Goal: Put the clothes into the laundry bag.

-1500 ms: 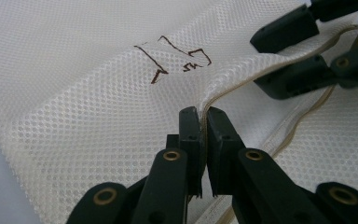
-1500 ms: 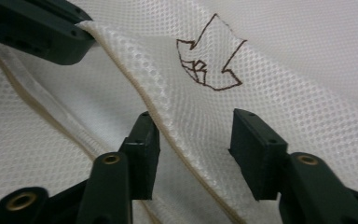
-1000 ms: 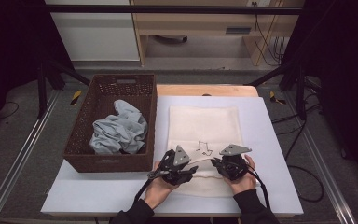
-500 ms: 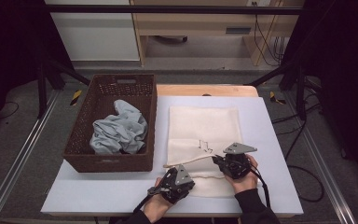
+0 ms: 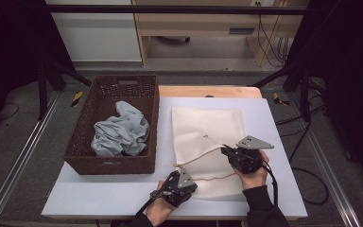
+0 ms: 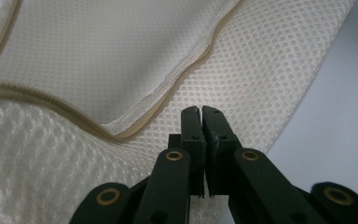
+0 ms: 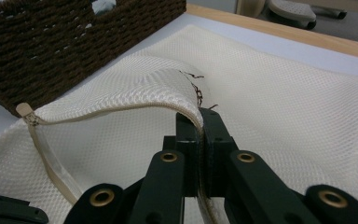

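A white table [image 5: 99, 194] with a wooden edge at 12 o'clock stands on a grey floor [image 5: 23, 156], a metal rail [image 5: 9, 177] running along the floor at 9 o'clock and cables [image 5: 312, 142] trailing at 3 o'clock; a pale cabinet [image 5: 94, 33] and a wooden shelf unit [image 5: 203, 28] close the room at the far side. At 10 o'clock on the table sits a dark woven basket [image 5: 80, 142] holding a crumpled grey cloth [image 5: 121, 131]. Just beside it lies a cream mesh bag [image 5: 208, 127], its zipped mouth toward 6 o'clock.

The left gripper [image 5: 176, 166] sits at 6 o'clock by the bag's near corner; in its own view the jaws are closed with nothing seen between them, over the mesh. The right gripper [image 5: 226, 151], at 4 o'clock, is clamped on the bag's upper edge, lifting it so the mouth gapes.

Since a second ago the left gripper has drawn back from the bag's opening toward the near table edge, and the lifted edge now stretches from the corner to the right gripper.
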A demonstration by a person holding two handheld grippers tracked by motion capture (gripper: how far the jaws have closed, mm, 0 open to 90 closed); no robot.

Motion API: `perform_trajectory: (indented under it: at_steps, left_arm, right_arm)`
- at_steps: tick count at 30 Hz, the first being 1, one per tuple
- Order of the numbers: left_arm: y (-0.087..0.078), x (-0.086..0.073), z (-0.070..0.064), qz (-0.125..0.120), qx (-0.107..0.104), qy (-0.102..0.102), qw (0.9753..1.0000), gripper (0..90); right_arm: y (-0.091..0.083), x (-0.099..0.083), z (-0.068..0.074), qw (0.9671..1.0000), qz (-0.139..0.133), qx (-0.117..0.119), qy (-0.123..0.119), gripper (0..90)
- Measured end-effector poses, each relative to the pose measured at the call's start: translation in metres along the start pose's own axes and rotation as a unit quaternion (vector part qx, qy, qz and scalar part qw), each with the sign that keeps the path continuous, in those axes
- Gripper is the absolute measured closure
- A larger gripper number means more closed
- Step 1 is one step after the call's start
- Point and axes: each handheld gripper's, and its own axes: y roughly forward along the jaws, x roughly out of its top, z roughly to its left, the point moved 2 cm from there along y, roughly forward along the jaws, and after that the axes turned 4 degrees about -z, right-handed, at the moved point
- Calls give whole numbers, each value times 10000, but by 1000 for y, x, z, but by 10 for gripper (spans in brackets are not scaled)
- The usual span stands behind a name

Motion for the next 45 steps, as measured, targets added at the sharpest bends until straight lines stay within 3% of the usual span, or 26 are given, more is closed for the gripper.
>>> perform_trajectory:
  at_steps: [4, 7, 8, 9, 12, 17, 20, 23, 33, 35, 45]
  left_arm:
    - [-2, 2, -2, -23, -51, -13, 10000, 788]
    - [-11, 8, -5, -152, -44, 9, 9999, 672]
    - [-16, 11, -5, -202, -42, 2, 9998, 672]
    - [-26, 17, -4, -374, -15, -1, 9993, 602]
    - [-37, 23, -2, -485, -4, -60, 9988, 514]
    - [-66, 36, 13, -806, 200, -126, 9965, 383]
    - [-73, 39, 20, -828, 302, -154, 9960, 356]
    - [-87, 42, 35, -884, 414, -322, 9947, 338]
    - [-112, 47, 63, -1008, 837, -326, 9908, 311]
    - [-122, 46, 75, -1083, 992, -417, 9883, 310]
    - [-155, 45, 112, -1303, 1376, -693, 9794, 277]
  right_arm:
    - [0, -1, -1, 10000, 23, -19, -5, 872]
    - [1, -3, 2, 9999, 96, -45, 19, 872]
    - [1, -3, 2, 9999, 96, -45, 19, 872]
    - [0, -4, 2, 9999, 123, -60, 14, 873]
    - [0, -4, 3, 9999, 134, -57, 19, 873]
    - [-2, -4, 4, 9999, 124, -61, 24, 872]
    - [-3, -4, 5, 9999, 133, -71, 2, 872]
    - [-4, -4, 6, 9999, 98, -82, 8, 872]
    - [-5, -3, 6, 9999, 109, -77, -6, 872]
    - [-6, -3, 6, 9999, 121, -76, 1, 872]
    - [-5, -3, 5, 9999, 119, -77, -22, 872]
